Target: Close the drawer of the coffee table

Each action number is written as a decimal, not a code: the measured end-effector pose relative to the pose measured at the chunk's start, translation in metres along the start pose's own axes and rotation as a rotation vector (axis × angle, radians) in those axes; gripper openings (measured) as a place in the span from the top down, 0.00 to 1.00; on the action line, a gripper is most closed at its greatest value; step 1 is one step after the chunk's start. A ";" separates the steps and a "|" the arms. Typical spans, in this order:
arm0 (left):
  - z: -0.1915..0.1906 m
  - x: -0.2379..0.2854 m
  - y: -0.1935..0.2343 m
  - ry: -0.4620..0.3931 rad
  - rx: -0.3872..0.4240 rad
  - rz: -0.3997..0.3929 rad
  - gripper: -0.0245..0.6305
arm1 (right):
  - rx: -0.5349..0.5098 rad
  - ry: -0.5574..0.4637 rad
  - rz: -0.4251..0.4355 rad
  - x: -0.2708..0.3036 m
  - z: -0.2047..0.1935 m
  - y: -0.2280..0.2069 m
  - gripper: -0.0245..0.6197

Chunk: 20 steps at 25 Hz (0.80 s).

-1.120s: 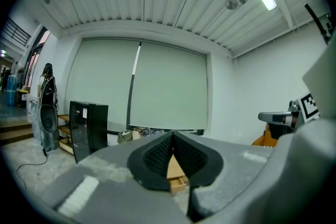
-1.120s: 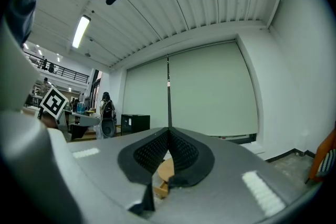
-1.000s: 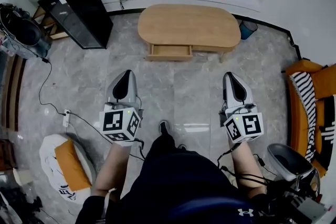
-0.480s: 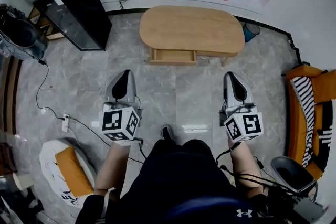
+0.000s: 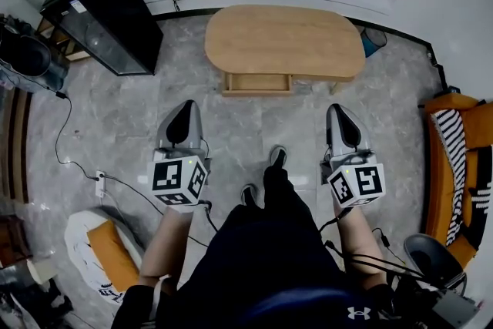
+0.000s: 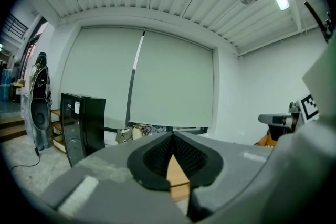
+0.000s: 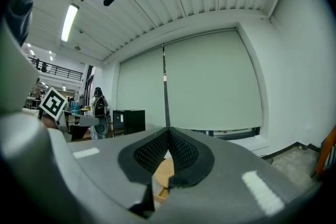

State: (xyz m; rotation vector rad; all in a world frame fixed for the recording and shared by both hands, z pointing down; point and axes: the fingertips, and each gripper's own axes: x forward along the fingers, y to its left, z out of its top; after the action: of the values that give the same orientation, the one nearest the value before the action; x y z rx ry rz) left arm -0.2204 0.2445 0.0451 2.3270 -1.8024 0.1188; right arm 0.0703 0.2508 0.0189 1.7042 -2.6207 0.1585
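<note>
Grey marbled floor (image 5: 254,127) fills most of the head view, and on it, against the far wall, stands one oval wooden coffee table (image 5: 283,38) with its long axis running left to right. From the table's near long side, a little left of centre, its single drawer (image 5: 256,82) stands pulled out towards the person, the front panel lying crosswise, so shutting it calls for a push straight away from the person, along the table's short axis. The drawer lies ahead of both grippers and well apart from them, at a spot roughly between their two lines. The left gripper (image 5: 185,108) looks slightly the nearer, though from this steep angle the difference is too small to be sure of. There are two grippers, one in each hand. The left gripper's jaws are pressed together with nothing between them, and only a sliver of the wooden table shows past them in its own view. The right gripper (image 5: 339,110) is likewise clenched on nothing and points level towards the table. A black cabinet (image 5: 104,11) stands at the far left and an orange seat (image 5: 454,158) at the right edge, and one of the person's shoes (image 5: 277,158) steps forward between the grippers.
</note>
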 end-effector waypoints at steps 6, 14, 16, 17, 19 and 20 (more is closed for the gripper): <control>0.003 0.043 0.002 0.013 0.019 0.019 0.96 | 0.035 0.001 0.005 0.042 -0.008 -0.033 0.96; 0.005 0.128 0.001 0.052 0.001 0.041 0.96 | 0.011 0.040 0.065 0.119 -0.019 -0.073 0.96; 0.002 0.151 -0.007 0.067 -0.020 0.036 0.96 | 0.016 0.056 0.082 0.136 -0.025 -0.085 0.96; 0.001 0.162 -0.010 0.075 -0.022 0.035 0.96 | 0.021 0.063 0.089 0.145 -0.028 -0.092 0.96; -0.001 0.182 -0.016 0.090 -0.010 0.036 0.96 | 0.028 0.074 0.102 0.163 -0.032 -0.104 0.96; -0.003 0.191 -0.017 0.099 -0.002 0.038 0.96 | 0.030 0.080 0.110 0.171 -0.034 -0.109 0.96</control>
State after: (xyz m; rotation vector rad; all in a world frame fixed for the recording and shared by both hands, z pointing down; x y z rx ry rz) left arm -0.1551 0.0680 0.0806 2.2441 -1.7992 0.2333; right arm 0.0983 0.0540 0.0720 1.5286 -2.6672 0.2620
